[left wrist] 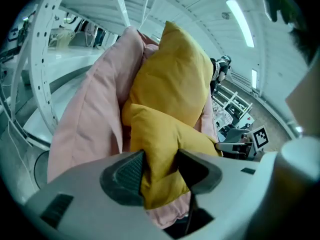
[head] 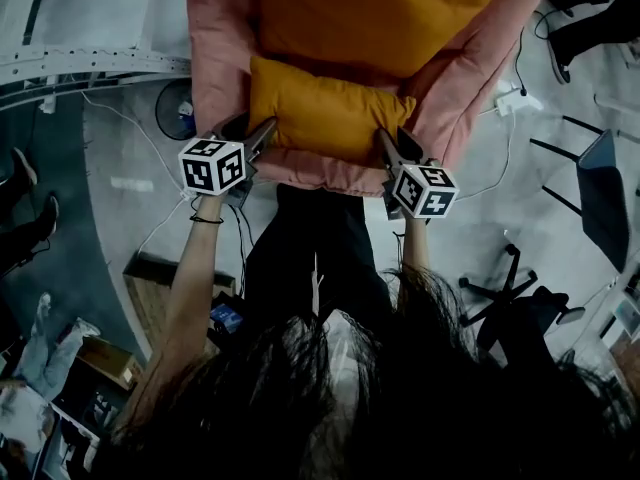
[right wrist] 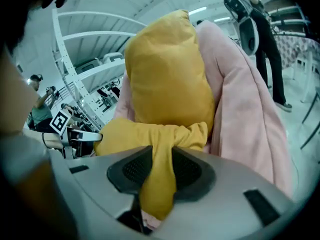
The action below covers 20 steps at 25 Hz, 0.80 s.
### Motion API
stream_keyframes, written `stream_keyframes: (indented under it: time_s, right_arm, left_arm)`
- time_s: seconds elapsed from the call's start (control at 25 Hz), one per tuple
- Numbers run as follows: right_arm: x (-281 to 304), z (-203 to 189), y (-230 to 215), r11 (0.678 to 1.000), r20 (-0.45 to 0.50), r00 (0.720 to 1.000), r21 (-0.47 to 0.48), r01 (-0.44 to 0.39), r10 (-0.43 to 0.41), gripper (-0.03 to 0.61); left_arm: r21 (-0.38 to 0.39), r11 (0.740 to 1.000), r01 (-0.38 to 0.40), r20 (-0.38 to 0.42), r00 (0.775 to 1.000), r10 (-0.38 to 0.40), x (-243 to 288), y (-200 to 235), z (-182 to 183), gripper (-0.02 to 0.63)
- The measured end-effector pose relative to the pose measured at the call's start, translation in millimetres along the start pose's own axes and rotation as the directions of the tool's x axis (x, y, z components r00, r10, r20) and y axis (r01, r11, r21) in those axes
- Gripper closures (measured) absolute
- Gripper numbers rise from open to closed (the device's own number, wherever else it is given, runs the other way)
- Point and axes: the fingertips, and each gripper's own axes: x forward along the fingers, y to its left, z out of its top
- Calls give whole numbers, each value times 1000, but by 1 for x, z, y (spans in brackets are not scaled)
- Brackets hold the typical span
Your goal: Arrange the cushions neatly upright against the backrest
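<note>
A small yellow cushion [head: 325, 118] lies across the seat of a pink padded armchair [head: 215, 48], in front of a larger yellow cushion [head: 380, 18] that leans on the backrest. My left gripper [head: 262, 133] is shut on the small cushion's left corner, and its jaws pinch yellow fabric [left wrist: 170, 144] in the left gripper view [left wrist: 160, 171]. My right gripper [head: 392, 146] is shut on the right corner; there the fabric [right wrist: 130, 131] is bunched between the pads [right wrist: 156, 171]. The big cushion [left wrist: 175, 79] [right wrist: 167, 69] stands upright against the pink back [left wrist: 95, 114] [right wrist: 245, 114].
A floor fan [head: 175, 108] sits left of the armchair, with cables and a power strip [head: 510, 98] on the grey floor. An office chair base [head: 520, 288] is at the right, a wooden crate [head: 150, 278] at the lower left. White shelving [left wrist: 45, 59] stands behind.
</note>
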Motion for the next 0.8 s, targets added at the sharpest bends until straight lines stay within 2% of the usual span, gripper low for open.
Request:
stream_keyframes:
  time_s: [0.16,0.32,0.48,0.6,0.8]
  right_arm:
    - [6,33,-10,997,58,998,-77,27,-22,448]
    - [26,44,-27,990,40,998,-130,47,-43,448]
    - [50,24,-37,976,-101,993,-217,30,-53,448]
    - [62,3,-43,967,-186,981,-256,10,-60,448]
    - [81,-16,-54,960,-296,953,-279,-21,-65,448]
  left_arm:
    - [48,999,9,35,999,-11,18,0,29,394]
    - [69,998,-5,0,1000,5,46,11,34,393]
    - [138,990,-36,-145,988,56,67,31,9,393]
    - [210,977,-44,-248,964,97,79,44,-11,393]
    - [253,966,-49,-367,919,142,98,60,-26,393]
